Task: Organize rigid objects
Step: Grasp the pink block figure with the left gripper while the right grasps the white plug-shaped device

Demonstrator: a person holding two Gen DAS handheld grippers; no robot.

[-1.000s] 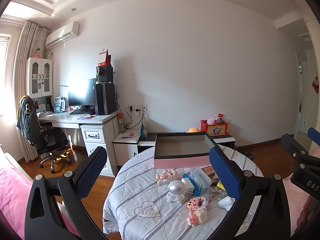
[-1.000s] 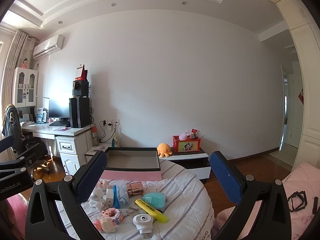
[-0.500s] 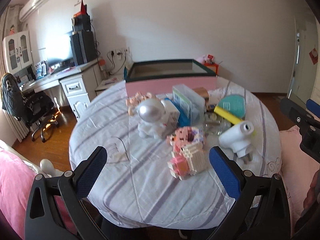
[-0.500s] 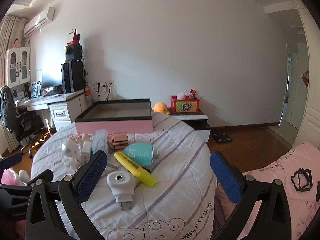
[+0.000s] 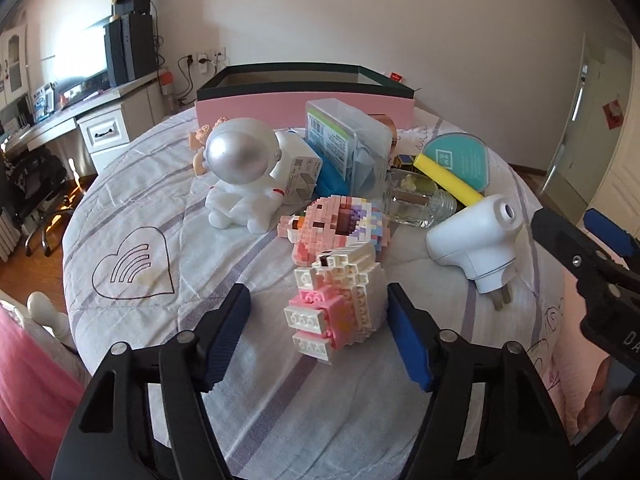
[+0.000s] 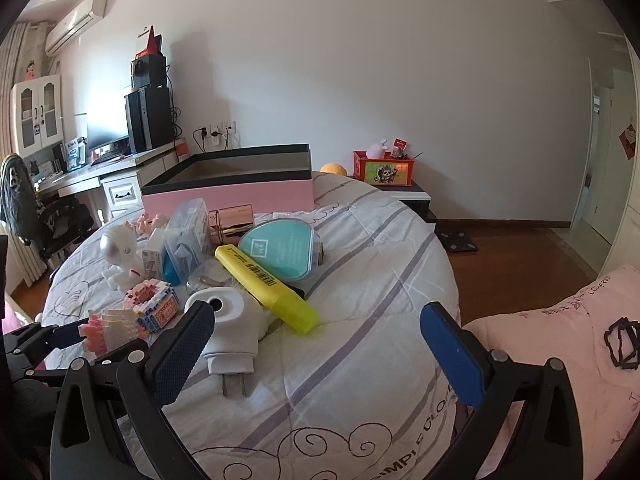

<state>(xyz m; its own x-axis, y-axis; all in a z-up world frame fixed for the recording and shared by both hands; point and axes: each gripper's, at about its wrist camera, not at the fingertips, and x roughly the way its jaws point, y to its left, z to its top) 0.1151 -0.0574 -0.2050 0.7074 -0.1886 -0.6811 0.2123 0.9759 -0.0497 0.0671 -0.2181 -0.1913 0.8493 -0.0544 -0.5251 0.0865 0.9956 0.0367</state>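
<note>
My left gripper (image 5: 318,330) jaws are closing around the near brick figure (image 5: 334,306), not yet pinching it, bound for the far pink box (image 5: 304,106); my right gripper (image 6: 316,354) jaws gape empty.

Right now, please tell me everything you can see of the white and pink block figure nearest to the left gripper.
The block figure is built of small plastic-looking bricks, white above and pink below, with studs showing. It lies tilted on the striped cloth near the table's front edge, seemingly leaning against a second, pastel block figure behind it. It sits between the blue pads of the left gripper, whose jaws are closing; the right pad seems at its side, the left pad still apart.
</note>
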